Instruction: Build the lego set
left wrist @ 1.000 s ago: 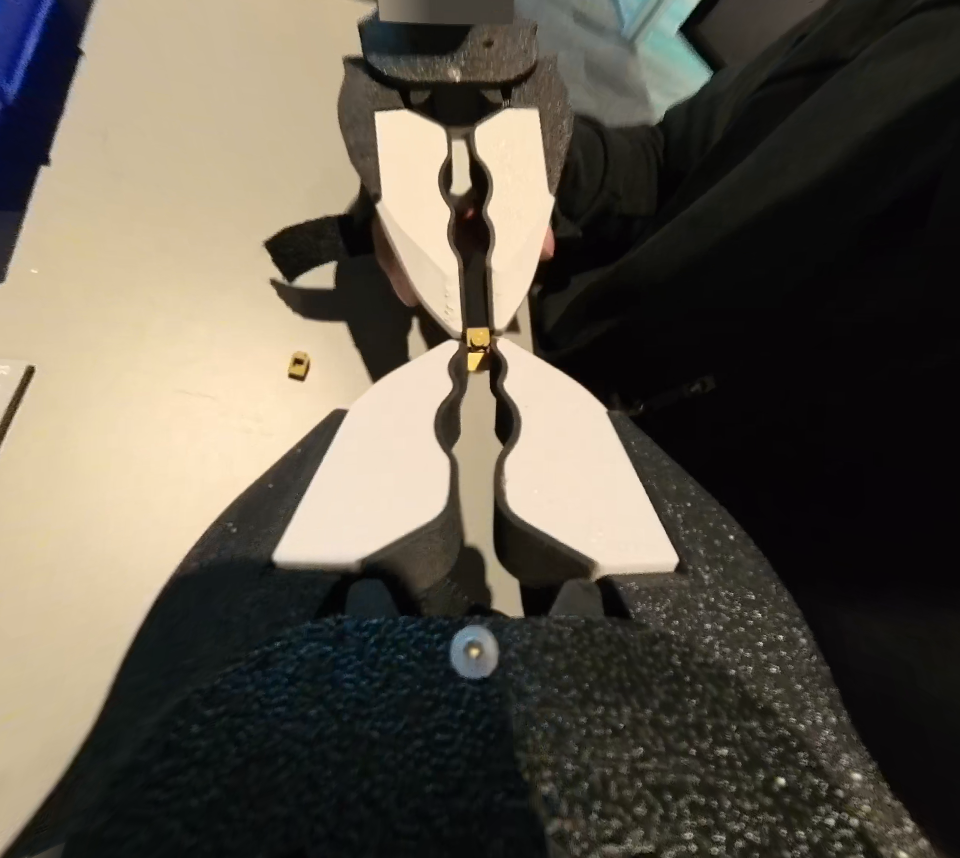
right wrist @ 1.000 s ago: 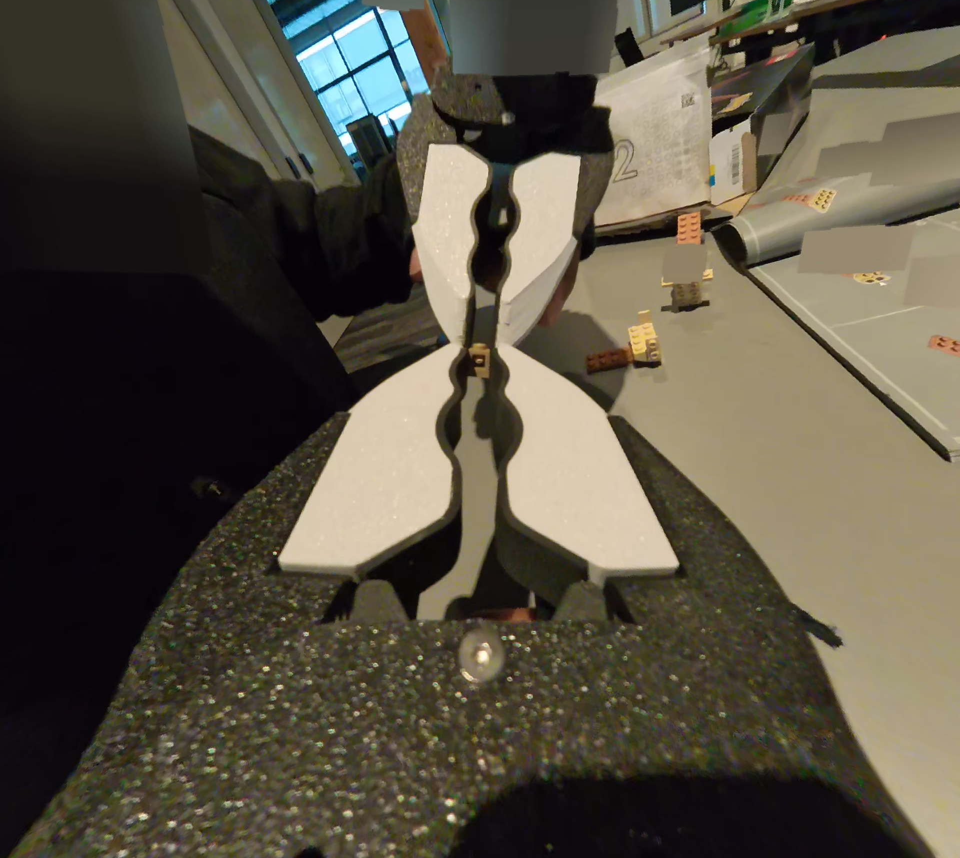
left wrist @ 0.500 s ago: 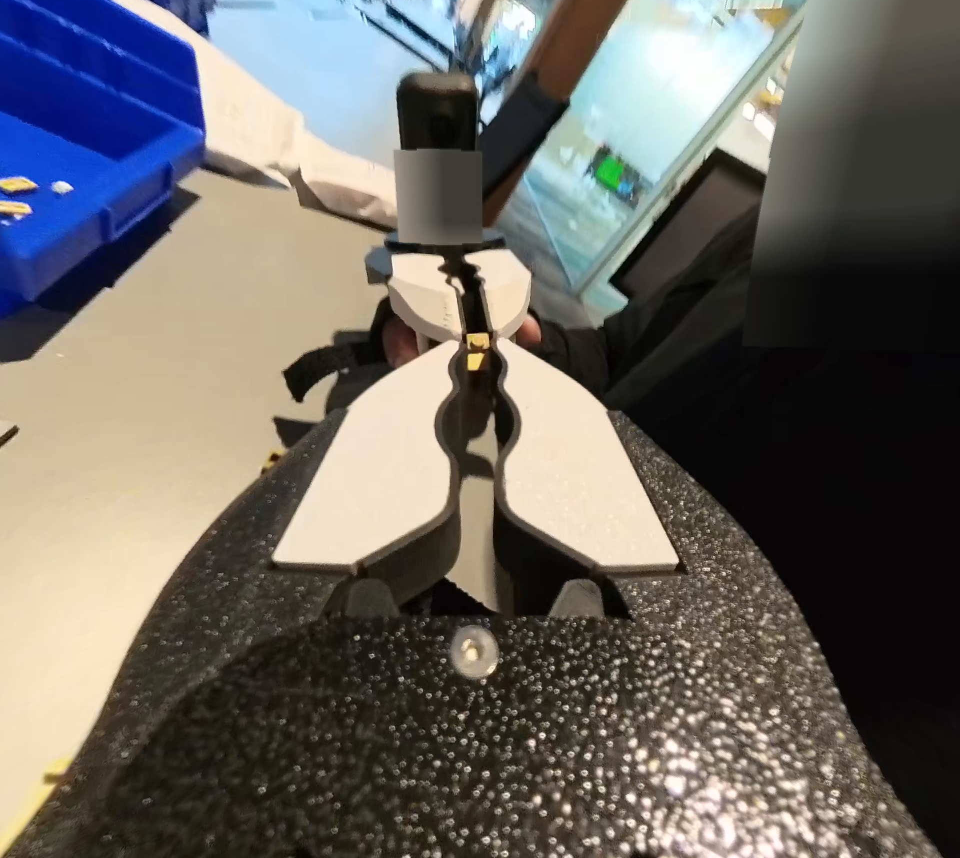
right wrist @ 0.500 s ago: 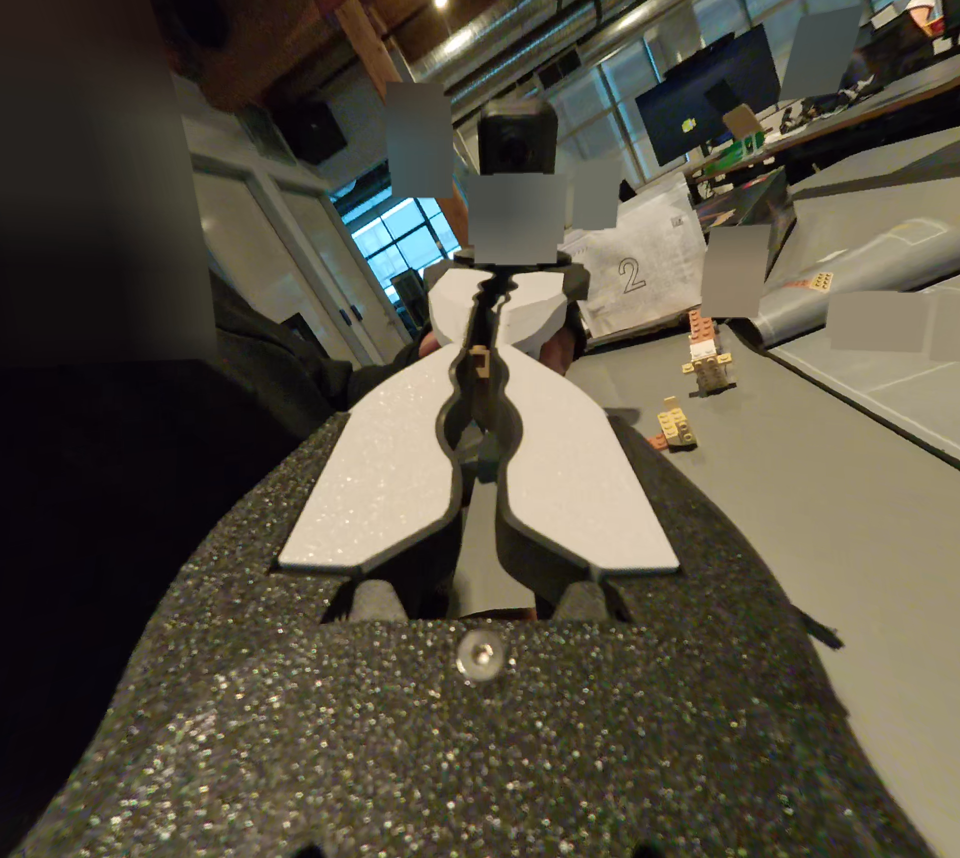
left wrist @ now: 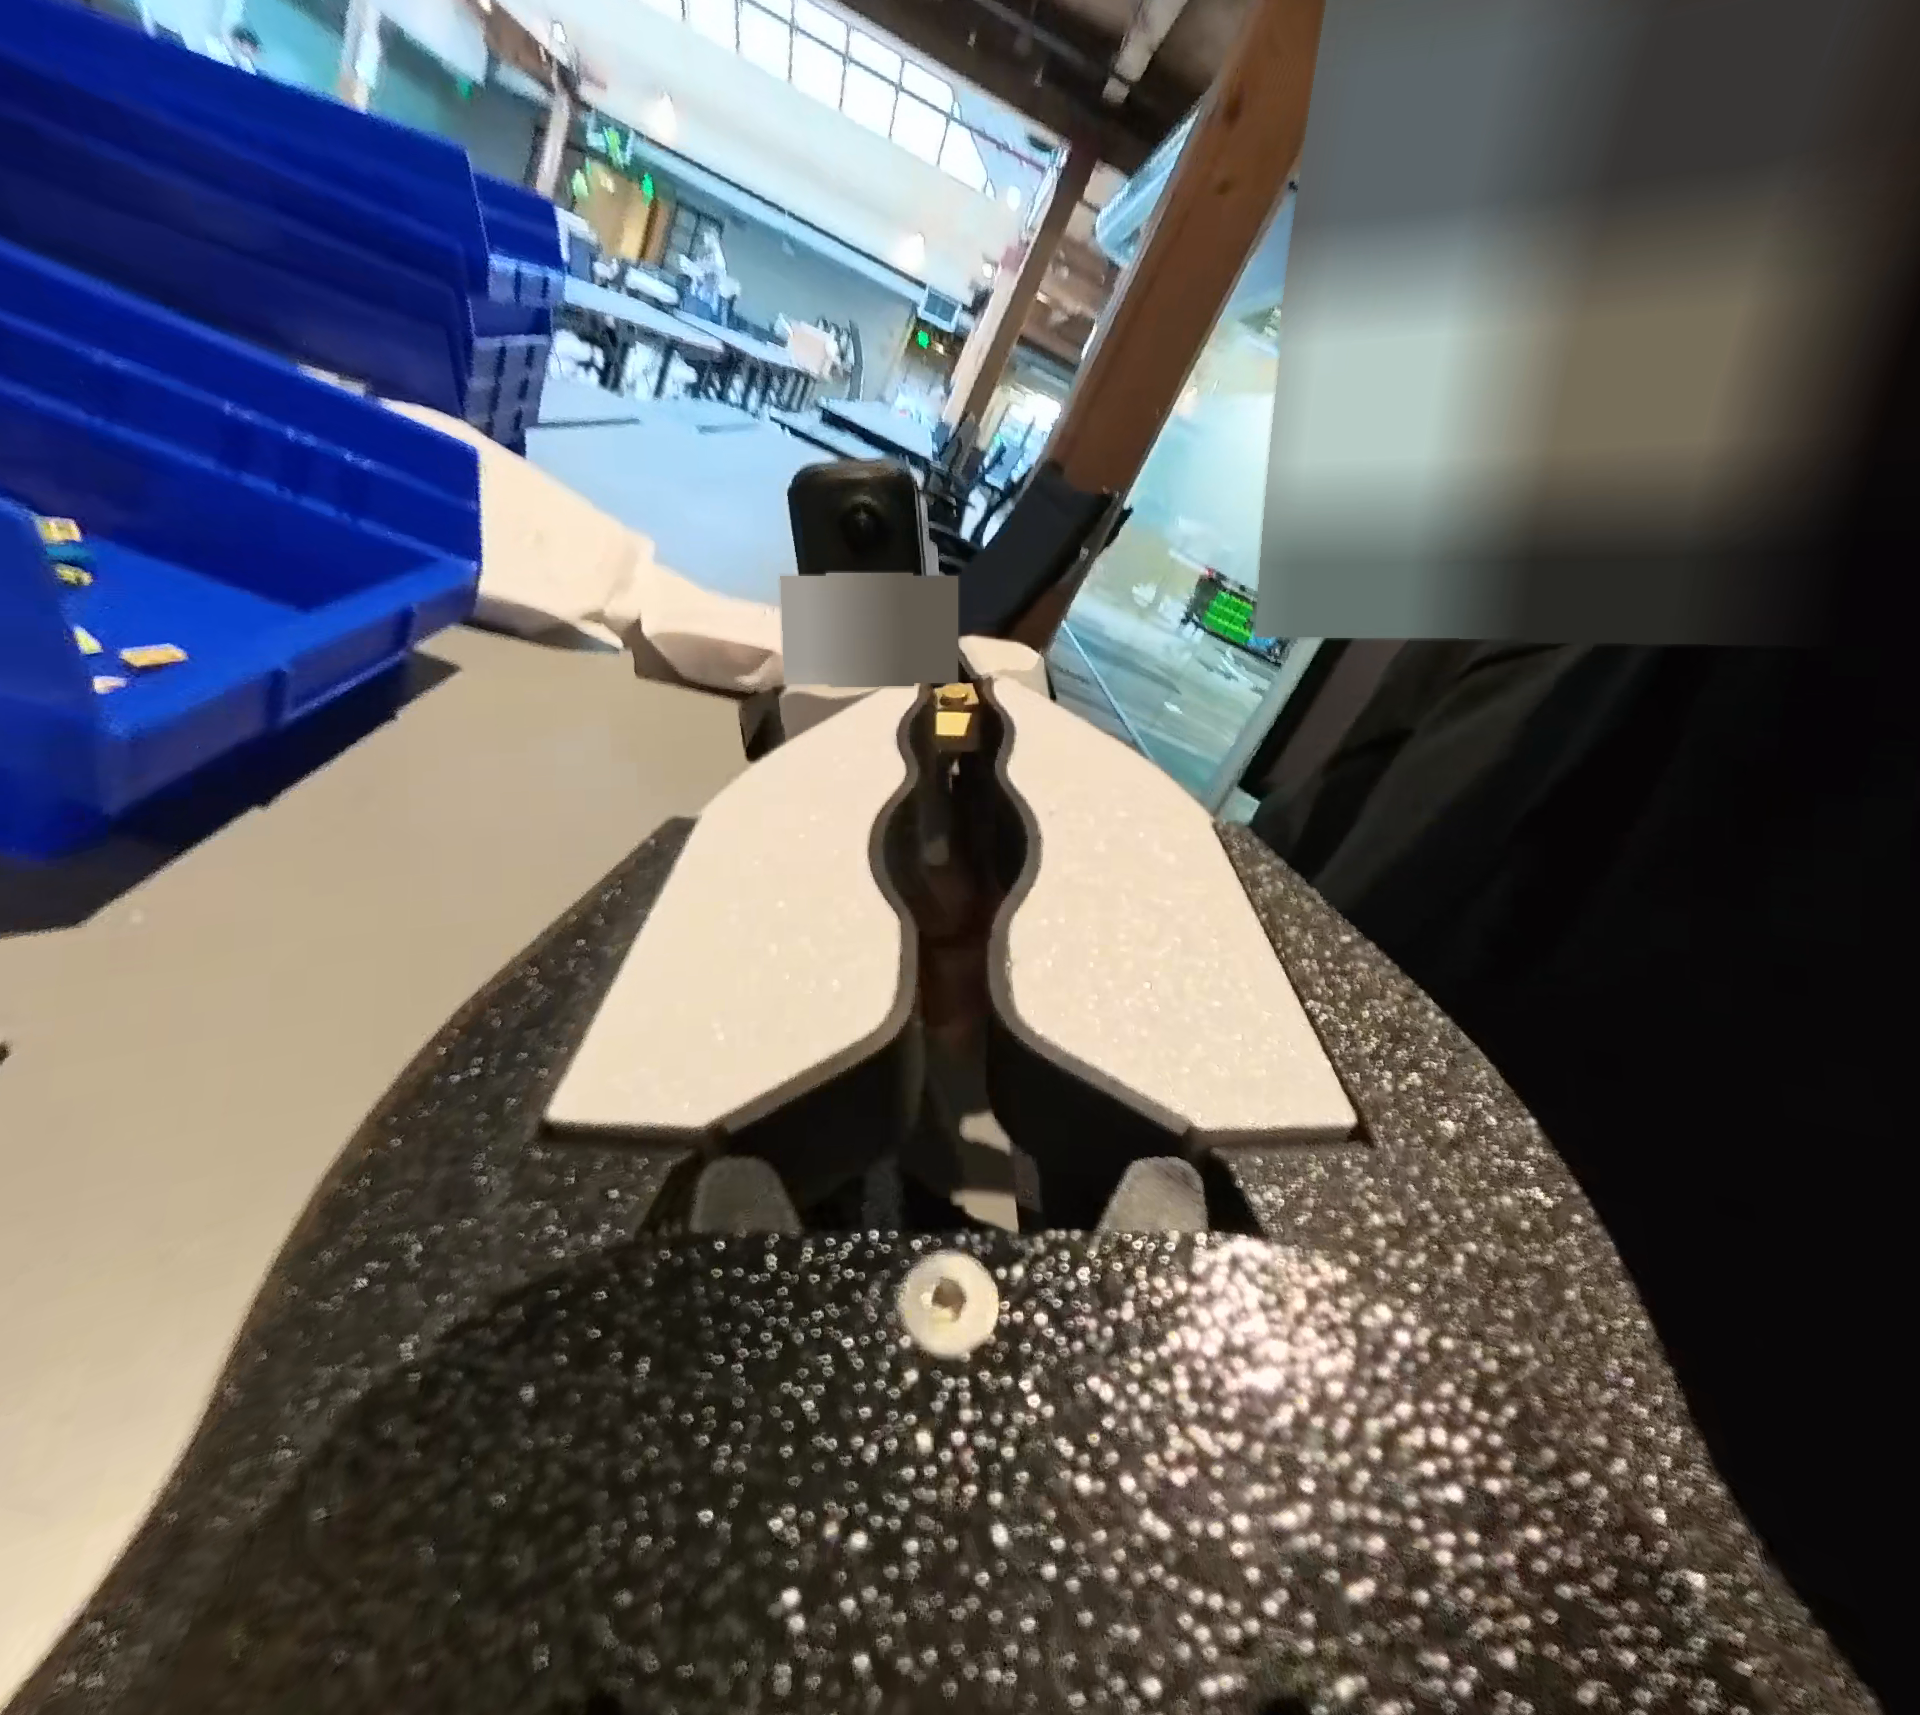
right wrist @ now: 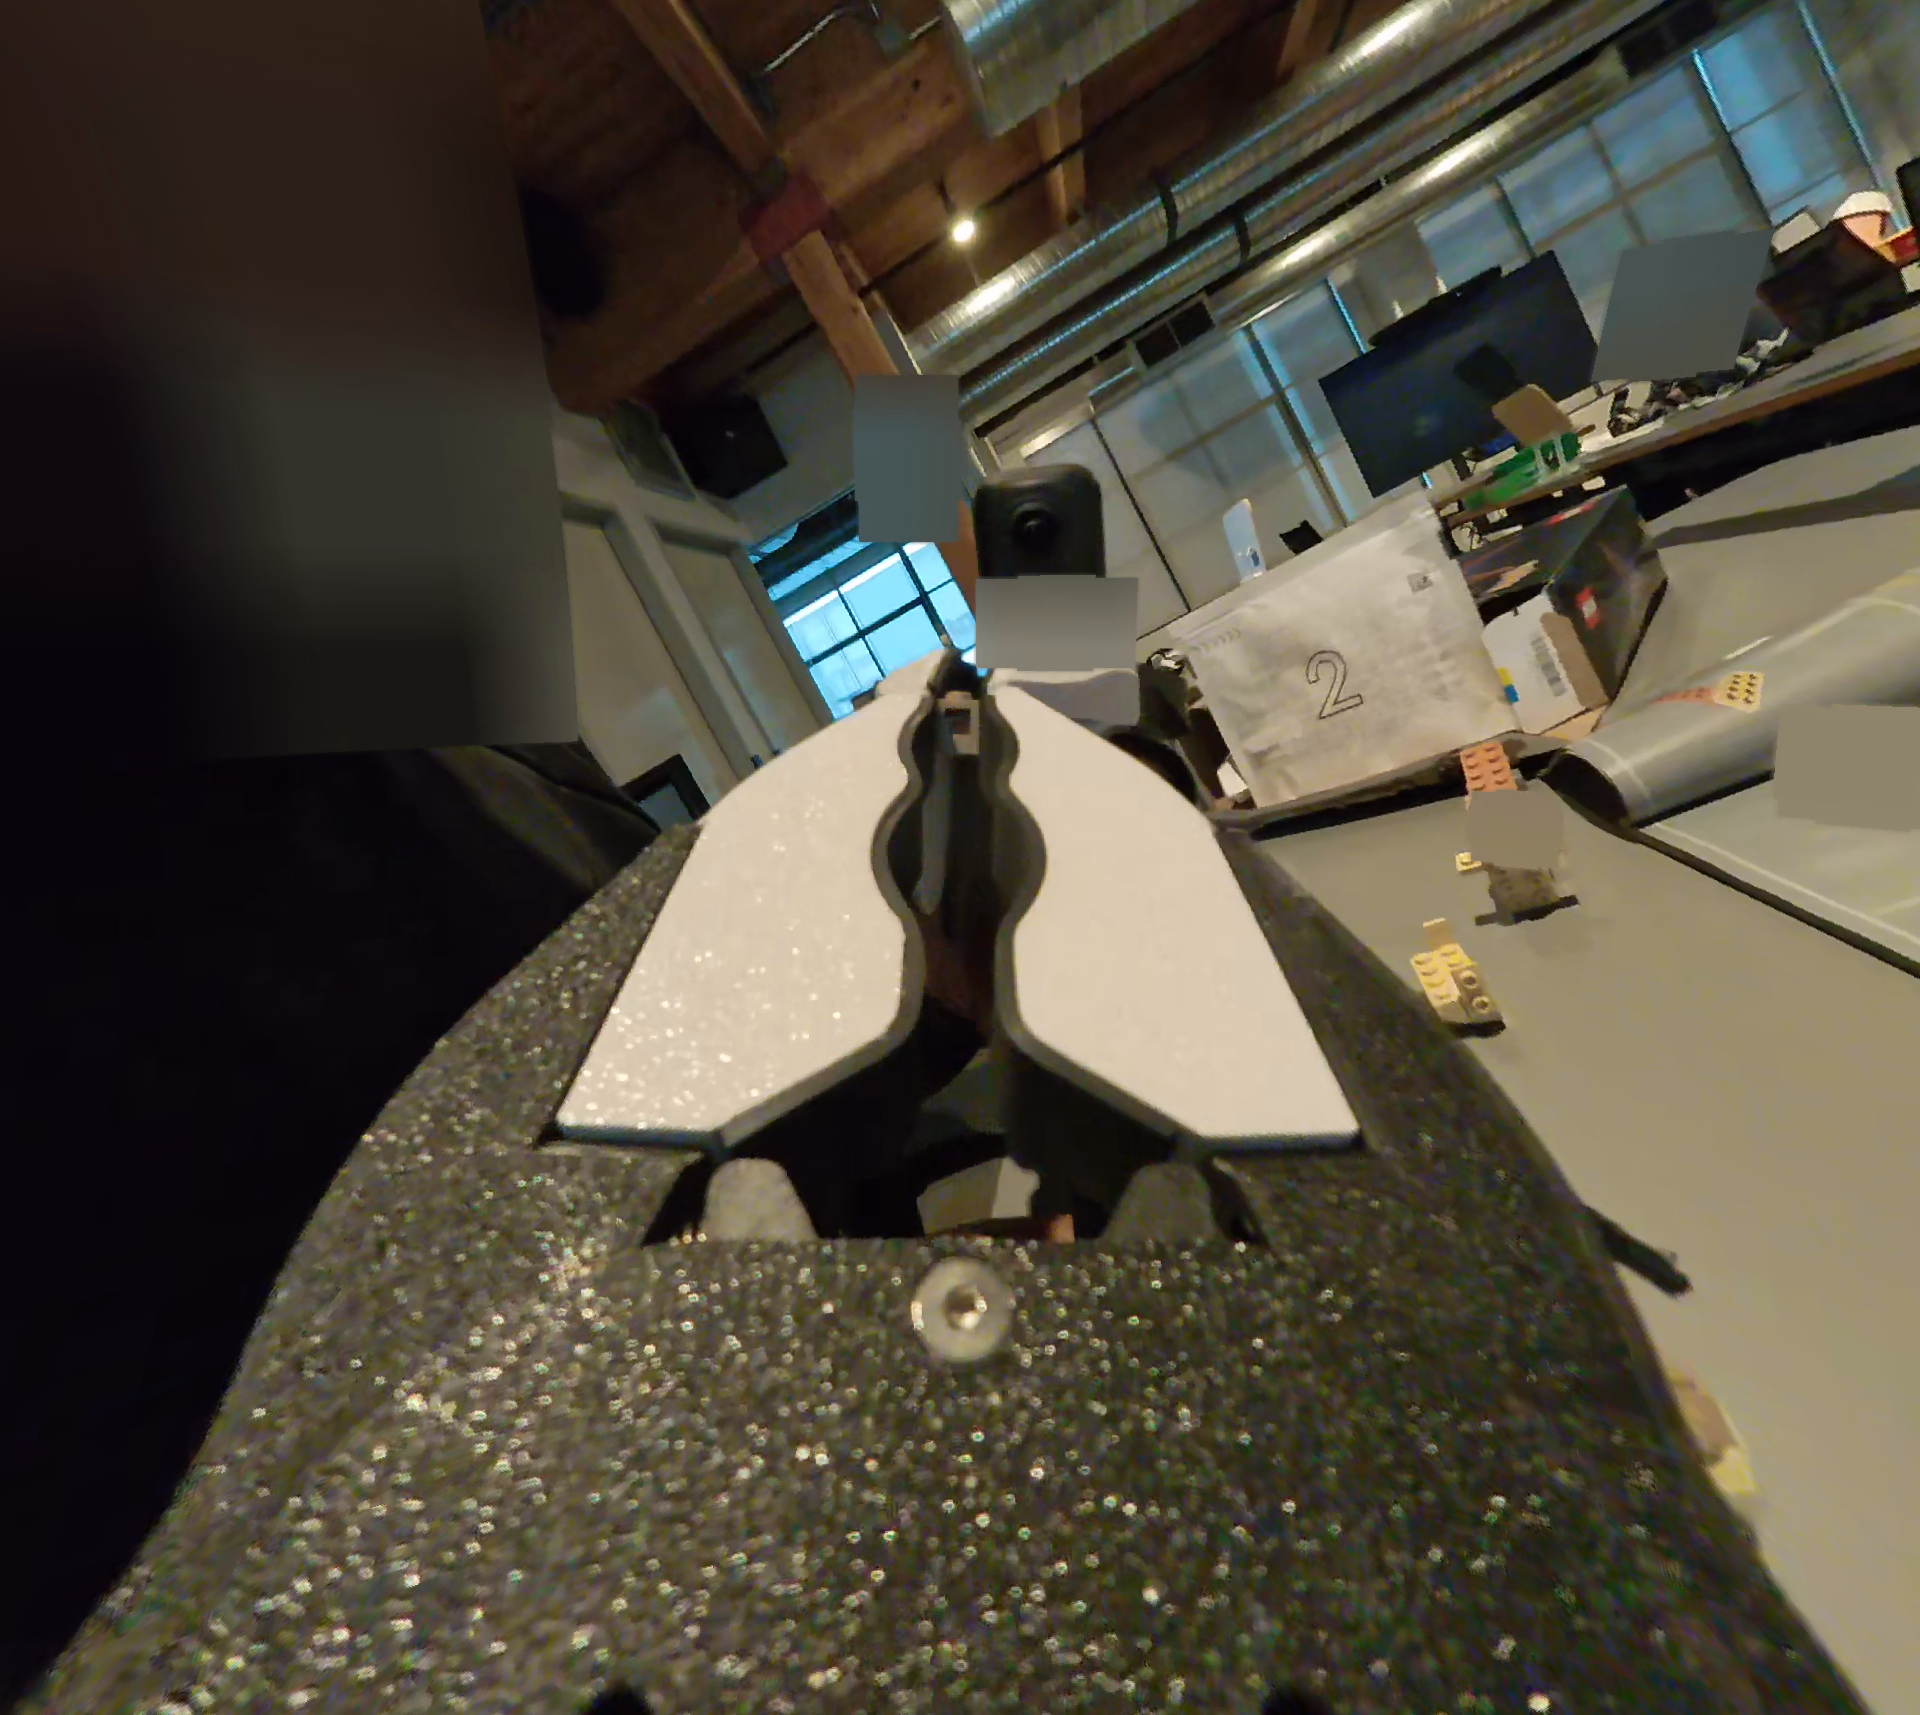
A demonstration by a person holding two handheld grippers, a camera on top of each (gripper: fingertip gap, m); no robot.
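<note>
Both tools, the left tool (left wrist: 954, 709) and the right tool (right wrist: 961, 715), were kept clamped on small bricks, the yellow brick (left wrist: 953, 718) and the tan brick (right wrist: 960, 723), and had been lifted from the counter (left wrist: 343, 844), suggesting mid-air joining.

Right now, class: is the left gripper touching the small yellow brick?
Touching. The left wrist view shows the left gripper shut on the yellow brick, its two white fingertips pressed against the brick's sides with no gap.
</note>
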